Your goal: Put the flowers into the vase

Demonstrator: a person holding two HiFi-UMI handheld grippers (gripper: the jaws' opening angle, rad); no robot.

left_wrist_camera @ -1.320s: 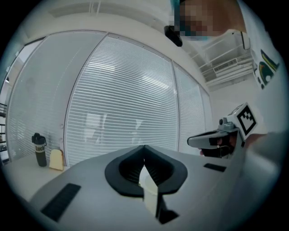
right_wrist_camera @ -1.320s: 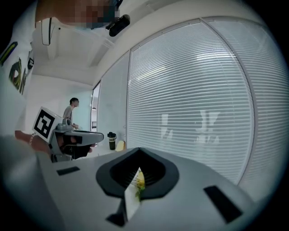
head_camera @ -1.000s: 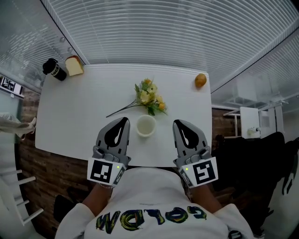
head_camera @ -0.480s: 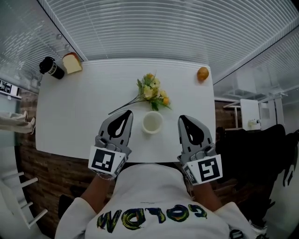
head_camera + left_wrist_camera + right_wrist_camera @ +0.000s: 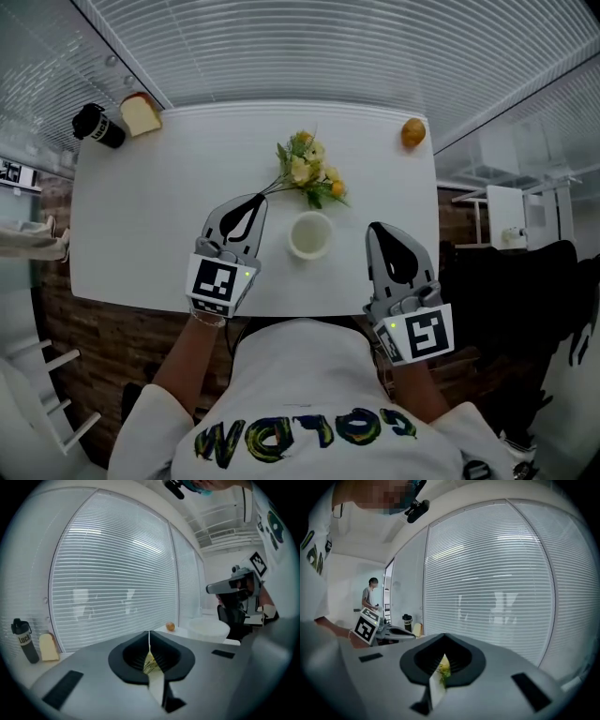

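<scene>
A bunch of yellow flowers [image 5: 310,173] lies on the white table [image 5: 150,216], its thin stem running down-left. A white vase [image 5: 310,234] stands upright just in front of it. My left gripper [image 5: 257,198] is shut and empty, its tips right at the stem's end; whether they touch it I cannot tell. My right gripper [image 5: 380,229] is shut and empty, right of the vase. In the left gripper view the shut jaws meet at the left gripper's tip [image 5: 149,633], with the vase [image 5: 206,627] to the right. The right gripper view shows its own tip [image 5: 444,636] closed.
A black bottle [image 5: 94,124] and a slice of bread [image 5: 141,112] stand at the table's far left corner. A small orange-brown round thing [image 5: 412,132] lies at the far right corner. Slatted blinds run behind the table. A person [image 5: 371,595] stands in the background.
My left gripper has moved forward and down toward the end of the stem. The right gripper has stayed about where it was. Flowers and vase have not moved on the table.
</scene>
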